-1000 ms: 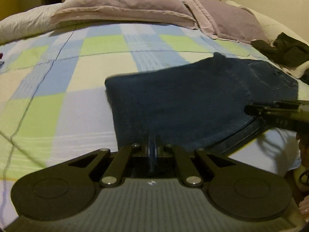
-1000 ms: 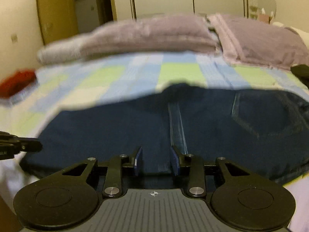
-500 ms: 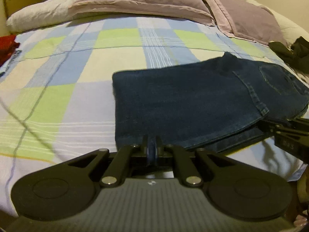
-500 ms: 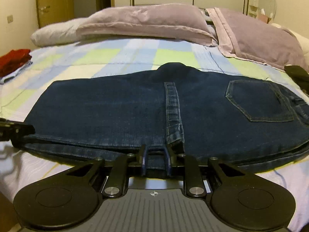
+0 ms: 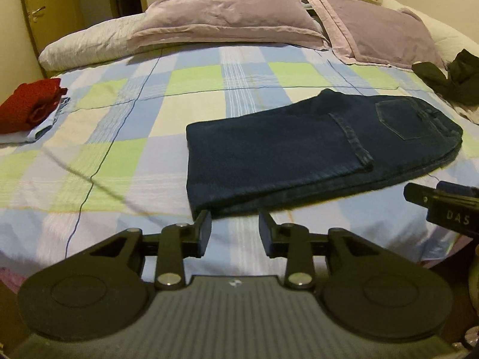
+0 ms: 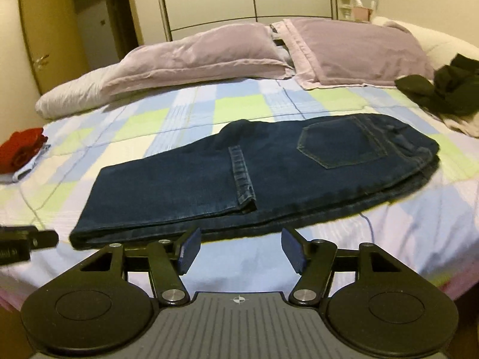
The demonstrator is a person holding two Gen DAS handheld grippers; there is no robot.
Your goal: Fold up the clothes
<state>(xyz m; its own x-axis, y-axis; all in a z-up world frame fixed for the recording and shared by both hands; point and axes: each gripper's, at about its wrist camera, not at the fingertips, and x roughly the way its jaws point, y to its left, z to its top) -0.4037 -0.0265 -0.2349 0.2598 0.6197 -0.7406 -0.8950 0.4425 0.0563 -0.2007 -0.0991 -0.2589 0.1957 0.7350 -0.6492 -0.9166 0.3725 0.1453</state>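
Note:
Dark blue jeans (image 5: 299, 149) (image 6: 239, 176) lie folded flat near the front edge of the checked bed, waistband and back pocket to the right, leg hem folded over the middle. My left gripper (image 5: 235, 227) hangs just short of the fold's near left corner; its jaws are opening and nothing is between them. My right gripper (image 6: 239, 246) sits in front of the jeans' near edge, jaws opening wide, holding nothing. Each gripper's tip shows at the side of the other's view: the right one (image 5: 443, 203), the left one (image 6: 27, 240).
The bed (image 5: 119, 137) has a blue, green and cream checked cover. Lilac pillows (image 5: 227, 21) line the headboard end. A red folded garment (image 5: 30, 104) on pale cloth lies at the left. Dark crumpled clothes (image 6: 443, 89) lie at the right. Wardrobe doors stand behind.
Both grippers let go of the jeans' near edge, opened, and drew back and up. The jeans now lie flat, farther from both cameras.

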